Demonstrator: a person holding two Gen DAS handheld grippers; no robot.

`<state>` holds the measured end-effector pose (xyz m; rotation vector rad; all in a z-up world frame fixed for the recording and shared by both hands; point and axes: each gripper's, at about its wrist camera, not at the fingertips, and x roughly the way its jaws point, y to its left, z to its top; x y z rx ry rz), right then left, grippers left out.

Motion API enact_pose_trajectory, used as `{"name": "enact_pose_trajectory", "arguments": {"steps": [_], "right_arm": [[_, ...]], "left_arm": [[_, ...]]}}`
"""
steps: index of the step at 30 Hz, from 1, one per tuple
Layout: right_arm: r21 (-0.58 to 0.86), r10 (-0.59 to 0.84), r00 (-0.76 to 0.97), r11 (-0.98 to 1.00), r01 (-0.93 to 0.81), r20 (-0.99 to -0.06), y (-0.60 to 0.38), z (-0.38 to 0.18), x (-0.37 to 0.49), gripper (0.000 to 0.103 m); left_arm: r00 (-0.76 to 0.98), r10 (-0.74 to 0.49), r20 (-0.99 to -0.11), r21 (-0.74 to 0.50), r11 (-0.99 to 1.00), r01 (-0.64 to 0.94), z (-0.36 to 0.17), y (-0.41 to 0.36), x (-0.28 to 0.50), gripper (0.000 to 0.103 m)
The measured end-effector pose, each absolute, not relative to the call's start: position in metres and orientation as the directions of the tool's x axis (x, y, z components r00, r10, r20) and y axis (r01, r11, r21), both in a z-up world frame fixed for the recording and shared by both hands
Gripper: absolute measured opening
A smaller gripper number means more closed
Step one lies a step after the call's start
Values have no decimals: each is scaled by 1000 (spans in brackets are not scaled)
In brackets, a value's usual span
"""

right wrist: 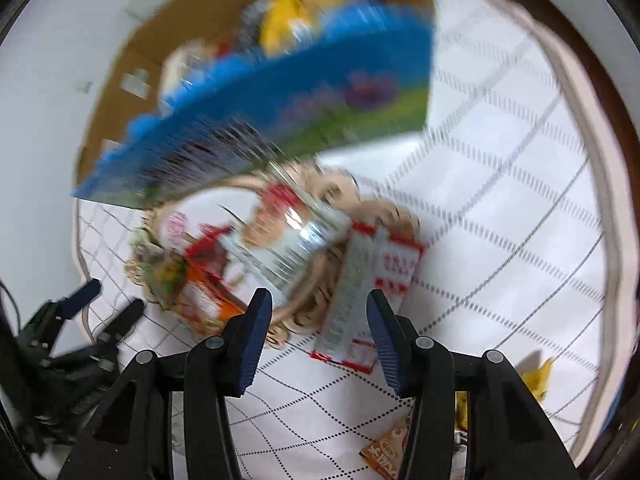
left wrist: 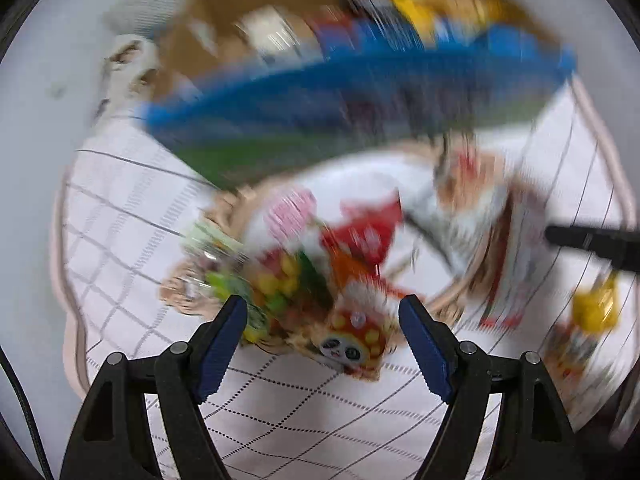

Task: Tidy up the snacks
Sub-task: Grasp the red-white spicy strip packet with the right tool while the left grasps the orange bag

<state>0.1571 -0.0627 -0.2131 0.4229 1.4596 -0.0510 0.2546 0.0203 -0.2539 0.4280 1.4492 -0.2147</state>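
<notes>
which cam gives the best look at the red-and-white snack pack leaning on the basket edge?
Right wrist. The red-and-white pack sits near frame centre, just ahead of the right gripper, its whole length visible despite blur, one end on the woven basket. The left wrist view shows it only at the right, more smeared and foreshortened.

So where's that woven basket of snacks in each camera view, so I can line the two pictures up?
Left wrist: the woven basket sits lower centre, just beyond the left claw.
Right wrist: the basket sits centre, just beyond the right claw.
Shared landmark: the big blue box leaning above the basket in both.
</notes>
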Motion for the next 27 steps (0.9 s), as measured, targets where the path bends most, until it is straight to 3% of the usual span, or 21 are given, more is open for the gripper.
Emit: {"name": "enact_pose_trajectory", "arguments": {"steps": [6, 7, 8, 10, 16, 18, 23, 27], "right_arm": [[227, 218, 64, 918, 325, -974, -67, -253, 154, 61], [218, 210, 59, 916, 335, -976, -69, -258, 155, 63], [216, 209, 56, 914, 343, -976, -69, -262, 157, 63], [200, 201, 37, 910, 363, -979, -68, -275, 161, 63], [88, 99, -16, 940, 329, -995, -58, -297, 169, 66], [56, 67, -30, 960, 275, -997, -48, -300, 168, 61], [20, 27, -71, 995, 98, -997, -22, -306, 150, 60], [49, 60, -89, 991, 125, -994, -25, -307, 145, 68]], "left_arm": [[24, 172, -985, 158, 831, 534, -309, -1, 250, 77], [14, 174, -985, 155, 836, 527, -314, -1, 251, 69], [-7, 159, -987, 134, 853, 505, -318, 0, 252, 55], [-67, 125, -990, 86, 904, 418, -324, 8, 254, 49], [-162, -35, -986, -46, 997, 63, -329, 50, 246, 49], [-181, -77, -981, -77, 997, -9, -336, 60, 240, 49], [-218, -98, -971, -98, 995, -14, -352, 59, 234, 51], [-211, -80, -974, -85, 996, 13, -358, 54, 232, 51]]}}
